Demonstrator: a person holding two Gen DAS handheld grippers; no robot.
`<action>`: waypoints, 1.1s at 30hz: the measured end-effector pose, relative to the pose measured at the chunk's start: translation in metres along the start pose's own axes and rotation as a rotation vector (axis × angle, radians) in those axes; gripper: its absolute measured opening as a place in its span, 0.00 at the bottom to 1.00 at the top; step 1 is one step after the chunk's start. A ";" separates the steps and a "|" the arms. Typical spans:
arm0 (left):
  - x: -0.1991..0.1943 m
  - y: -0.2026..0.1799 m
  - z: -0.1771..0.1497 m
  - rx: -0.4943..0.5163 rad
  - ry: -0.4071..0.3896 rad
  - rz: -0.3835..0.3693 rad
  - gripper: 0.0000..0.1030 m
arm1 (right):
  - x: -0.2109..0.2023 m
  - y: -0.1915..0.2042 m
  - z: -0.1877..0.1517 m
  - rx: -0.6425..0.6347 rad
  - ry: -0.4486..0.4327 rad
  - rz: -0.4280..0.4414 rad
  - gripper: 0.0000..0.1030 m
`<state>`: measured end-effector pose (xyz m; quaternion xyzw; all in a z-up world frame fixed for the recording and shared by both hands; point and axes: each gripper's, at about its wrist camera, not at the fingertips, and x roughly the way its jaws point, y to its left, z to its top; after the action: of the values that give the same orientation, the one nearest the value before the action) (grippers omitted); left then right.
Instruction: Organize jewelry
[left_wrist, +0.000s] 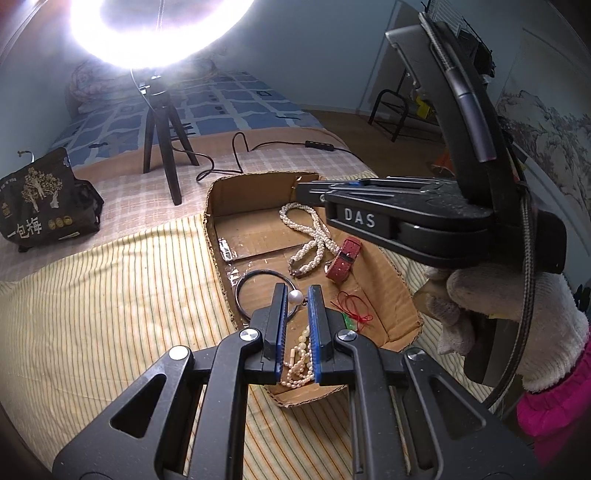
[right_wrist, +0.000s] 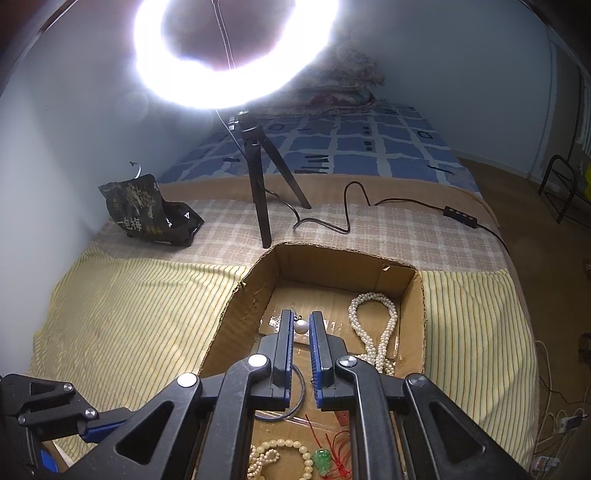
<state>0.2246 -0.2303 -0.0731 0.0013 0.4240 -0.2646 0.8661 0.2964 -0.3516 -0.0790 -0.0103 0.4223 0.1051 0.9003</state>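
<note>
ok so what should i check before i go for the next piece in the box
1. Left tongs closed: ok.
2. Right tongs closed: ok.
3. Either gripping the white pearl seen between the tips: cannot tell.
4. Pearl necklace clear of the tips: ok.
5. Red cord on the green pendant untangled: not ok, loosely snarled.
6. Lamp cable outside the cardboard box: ok.

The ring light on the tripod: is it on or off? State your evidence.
On. The ring light glows bright white, washing out the picture around it in both views, above its tripod.
</note>
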 end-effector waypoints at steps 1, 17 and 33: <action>0.001 0.000 0.000 0.001 0.001 -0.001 0.09 | 0.001 0.000 0.000 -0.001 0.002 0.000 0.06; 0.001 -0.008 -0.001 0.041 -0.003 -0.002 0.15 | -0.001 0.002 -0.004 -0.013 -0.006 -0.020 0.49; -0.006 -0.001 -0.002 0.045 -0.028 0.049 0.60 | -0.012 0.006 -0.003 -0.026 -0.053 -0.098 0.99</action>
<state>0.2199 -0.2277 -0.0699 0.0276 0.4057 -0.2527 0.8780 0.2855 -0.3479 -0.0711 -0.0397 0.3957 0.0666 0.9151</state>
